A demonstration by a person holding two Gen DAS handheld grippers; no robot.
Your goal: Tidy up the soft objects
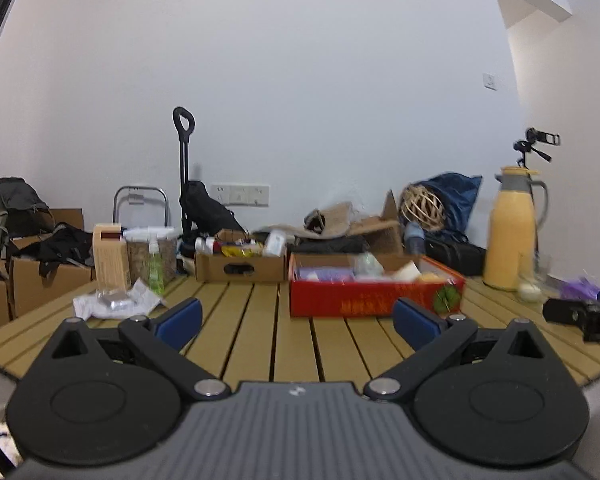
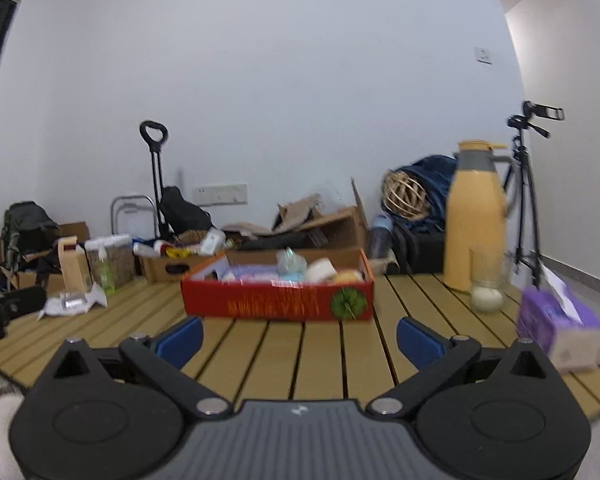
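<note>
A red cardboard box (image 1: 364,300) (image 2: 276,300) sits on the slatted wooden table (image 1: 252,332) and holds several soft items: purple and white packs, a pale roll, a yellow sponge. A purple tissue pack (image 2: 560,326) lies at the table's right edge, seen faintly in the left wrist view (image 1: 578,289). A crumpled white wrapper (image 1: 116,302) (image 2: 74,302) lies at the left. My left gripper (image 1: 298,320) is open and empty, low over the table before the box. My right gripper (image 2: 300,338) is open and empty, facing the box.
A yellow thermos (image 1: 510,232) (image 2: 476,220) and a glass holding a white ball (image 2: 488,286) stand at the right. A brown box of bottles (image 1: 240,264), a wooden carton (image 1: 110,258) and a green bottle (image 1: 155,268) stand at the back left. A tripod (image 2: 528,192) stands beyond the table.
</note>
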